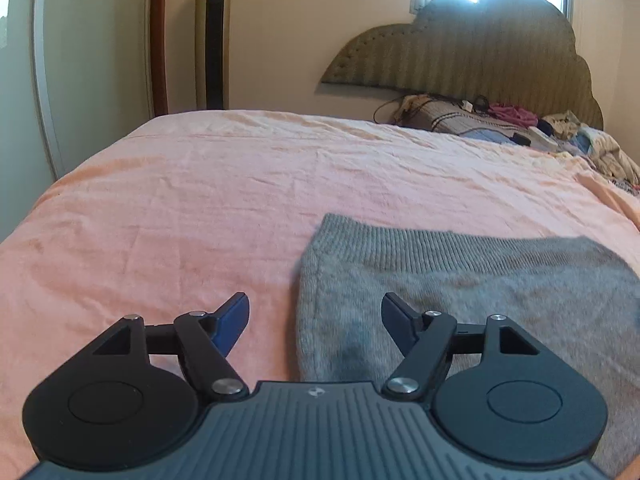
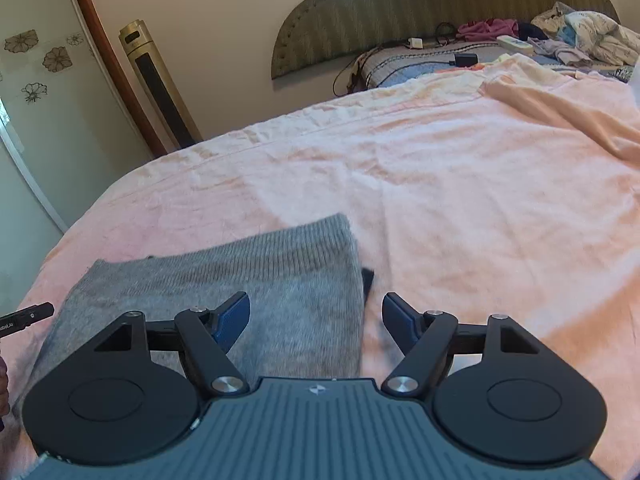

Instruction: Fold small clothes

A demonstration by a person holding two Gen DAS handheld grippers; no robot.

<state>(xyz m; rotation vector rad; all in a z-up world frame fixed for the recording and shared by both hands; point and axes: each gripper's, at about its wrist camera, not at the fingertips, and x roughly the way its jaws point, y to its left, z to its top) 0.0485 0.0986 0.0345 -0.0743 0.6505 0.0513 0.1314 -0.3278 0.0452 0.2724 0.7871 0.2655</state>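
Note:
A grey knitted garment [image 1: 460,280] lies flat on the pink bed sheet [image 1: 200,208], its ribbed band facing away. My left gripper [image 1: 315,314] is open above the garment's left edge, with nothing pinched between its blue pads. In the right wrist view the same grey garment [image 2: 248,280] lies low and left, a small dark piece poking out at its right edge. My right gripper [image 2: 316,314] is open over that right edge, its pads holding nothing. A tip of the left gripper [image 2: 28,314] shows at the far left.
A pile of mixed clothes [image 2: 580,40] and a striped pillow [image 1: 452,118] with cables lie by the padded headboard [image 1: 480,56]. A gold tower fan [image 1: 212,36] stands by the wall. A fold of pink sheet [image 2: 568,112] is bunched at the right.

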